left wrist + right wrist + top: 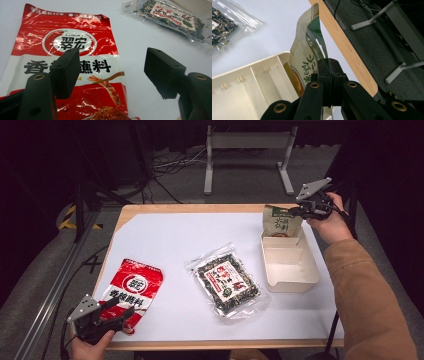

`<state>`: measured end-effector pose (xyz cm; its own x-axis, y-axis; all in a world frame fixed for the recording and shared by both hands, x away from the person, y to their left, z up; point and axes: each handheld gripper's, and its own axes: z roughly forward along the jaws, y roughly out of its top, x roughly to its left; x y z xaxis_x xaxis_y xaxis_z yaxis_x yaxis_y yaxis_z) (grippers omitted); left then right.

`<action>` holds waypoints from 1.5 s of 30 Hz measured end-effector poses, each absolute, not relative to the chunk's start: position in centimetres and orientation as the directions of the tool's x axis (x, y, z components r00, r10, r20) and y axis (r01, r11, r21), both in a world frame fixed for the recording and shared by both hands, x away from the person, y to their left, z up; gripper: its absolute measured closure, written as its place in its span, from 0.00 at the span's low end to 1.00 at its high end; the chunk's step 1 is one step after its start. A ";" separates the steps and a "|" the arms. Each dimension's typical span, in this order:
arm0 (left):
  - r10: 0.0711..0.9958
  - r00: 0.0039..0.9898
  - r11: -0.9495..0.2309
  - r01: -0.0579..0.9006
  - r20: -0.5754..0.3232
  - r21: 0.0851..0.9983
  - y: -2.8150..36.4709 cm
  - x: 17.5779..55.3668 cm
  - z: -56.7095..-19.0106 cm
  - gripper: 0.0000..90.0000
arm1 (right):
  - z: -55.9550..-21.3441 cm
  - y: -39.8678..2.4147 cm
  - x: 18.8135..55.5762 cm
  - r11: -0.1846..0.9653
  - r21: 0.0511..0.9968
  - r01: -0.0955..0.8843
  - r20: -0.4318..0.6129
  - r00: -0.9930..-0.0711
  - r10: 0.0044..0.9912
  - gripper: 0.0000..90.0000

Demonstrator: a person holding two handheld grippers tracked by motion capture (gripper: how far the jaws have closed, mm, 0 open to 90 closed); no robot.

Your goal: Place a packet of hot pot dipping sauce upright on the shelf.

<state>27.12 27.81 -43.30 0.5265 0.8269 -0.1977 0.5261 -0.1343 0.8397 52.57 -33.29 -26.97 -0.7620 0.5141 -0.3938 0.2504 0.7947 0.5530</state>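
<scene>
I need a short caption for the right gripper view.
Right gripper, jaws shut on a green pouch, holds it upright in the beige tray.

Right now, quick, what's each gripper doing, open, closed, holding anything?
Left gripper: open, empty, jaws over the red seasoning packet.
Right gripper: closed on the green and cream pouch, at the far end of the beige box.

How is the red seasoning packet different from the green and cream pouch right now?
The red seasoning packet lies flat on the white sheet; the green and cream pouch stands upright at the beige tray's far end. The open left gripper hovers over the red packet; the right gripper is shut on the pouch. Both are printed food packets.
</scene>
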 end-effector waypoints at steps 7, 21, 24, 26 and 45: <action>0.824 0.530 -0.132 0.524 -0.201 0.841 27.8 27.2 -43.2 0.33 | -27.5 -33.3 52.6 0.782 0.551 0.291 -0.369 -0.756 0.541 0.99; 0.816 0.541 -0.136 0.522 -0.204 0.842 27.3 27.7 -43.2 0.33 | -26.9 -33.3 51.8 0.724 0.629 0.284 -0.379 -0.700 0.605 0.61; 0.811 0.549 -0.142 0.520 -0.202 0.842 27.1 27.9 -43.1 0.33 | -26.4 -33.5 51.3 0.710 0.652 0.266 -0.397 -0.678 0.619 0.59; 0.809 0.552 -0.145 0.519 -0.201 0.842 27.0 28.1 -43.1 0.33 | -26.0 -33.7 50.8 0.690 0.677 0.255 -0.399 -0.661 0.635 0.58; 0.779 0.597 -0.172 0.497 -0.192 0.850 25.3 30.4 -42.6 0.32 | -24.6 -32.0 43.4 0.482 0.847 0.223 -0.204 -0.701 0.684 0.48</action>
<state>30.36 25.29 -42.55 0.5974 0.7787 -0.1918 0.4973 -0.1721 0.8503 43.38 -32.05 -24.56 -0.7007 0.6837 -0.2041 0.2233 0.4818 0.8474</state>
